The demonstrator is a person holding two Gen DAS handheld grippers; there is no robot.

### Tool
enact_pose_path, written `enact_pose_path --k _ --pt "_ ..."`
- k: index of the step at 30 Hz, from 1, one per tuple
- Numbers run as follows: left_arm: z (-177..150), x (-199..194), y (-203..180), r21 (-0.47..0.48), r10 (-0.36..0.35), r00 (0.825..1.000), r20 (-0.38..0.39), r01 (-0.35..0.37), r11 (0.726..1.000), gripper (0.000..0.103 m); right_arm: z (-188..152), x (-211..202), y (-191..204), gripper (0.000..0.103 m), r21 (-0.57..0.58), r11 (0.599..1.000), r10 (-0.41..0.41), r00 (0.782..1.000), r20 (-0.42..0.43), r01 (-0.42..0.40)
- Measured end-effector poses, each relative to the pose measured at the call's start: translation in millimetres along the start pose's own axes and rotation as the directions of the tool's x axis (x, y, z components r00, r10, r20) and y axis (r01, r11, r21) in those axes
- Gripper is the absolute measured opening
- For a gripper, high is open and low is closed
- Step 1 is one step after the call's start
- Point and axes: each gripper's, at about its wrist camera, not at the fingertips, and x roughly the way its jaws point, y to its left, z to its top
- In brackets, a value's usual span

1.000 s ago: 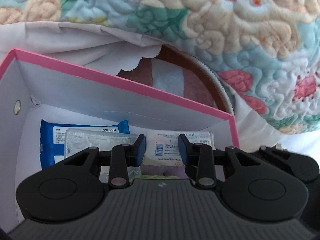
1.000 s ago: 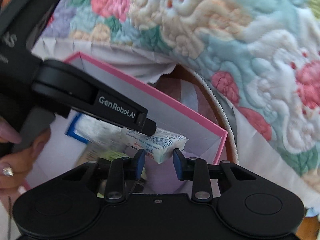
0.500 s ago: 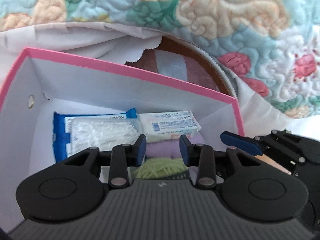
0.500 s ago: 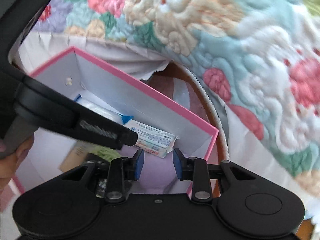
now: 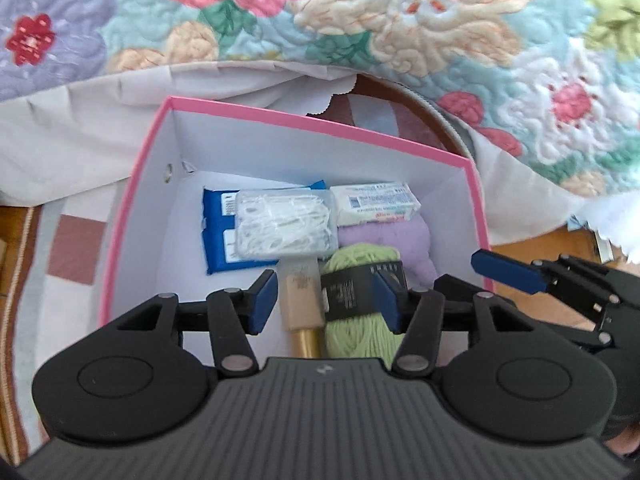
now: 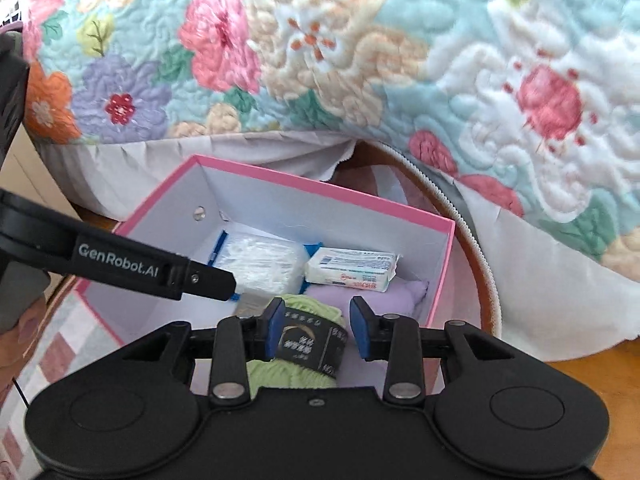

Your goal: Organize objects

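A pink-rimmed white box (image 5: 320,122) (image 6: 320,184) stands on the floor beside a quilted bed. It holds a blue wipes pack (image 5: 218,236), a clear box of floss picks (image 5: 284,222) (image 6: 260,258), a white soap bar (image 5: 374,202) (image 6: 352,268), a purple cloth (image 5: 404,240) (image 6: 400,294), a green yarn skein (image 5: 360,280) (image 6: 308,336) and a beige tube with a gold cap (image 5: 302,304). My left gripper (image 5: 326,302) is open and empty above the box. My right gripper (image 6: 318,334) is open and empty above the yarn.
A floral quilt (image 5: 360,20) (image 6: 360,60) with a white sheet hangs behind the box. A patterned rug (image 5: 72,248) lies at the left. A round brown mat (image 6: 476,260) shows at the right. Bare wood floor (image 5: 532,248) lies to the right.
Both grippers have pulled back and up from the box. The soap bar, held by the left gripper a second ago, now lies in the box on the purple cloth.
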Motion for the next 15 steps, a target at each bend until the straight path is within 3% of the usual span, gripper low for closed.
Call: enact_pose_path --k 6,15 --pt "-21.6 -55.3 2.2 0.042 0.035 0.999 0.014 -0.036 0.999 0.062 -5.8 -45.2 18.7 0.059 0.04 0.999 -0.007 1.0 0.017 0.006" --pt "-70.3 -122.0 13.3 0.051 0.075 0.996 0.044 -0.077 0.996 0.067 -32.8 -88.9 52.5 0.063 0.049 0.999 -0.017 1.0 0.005 0.016"
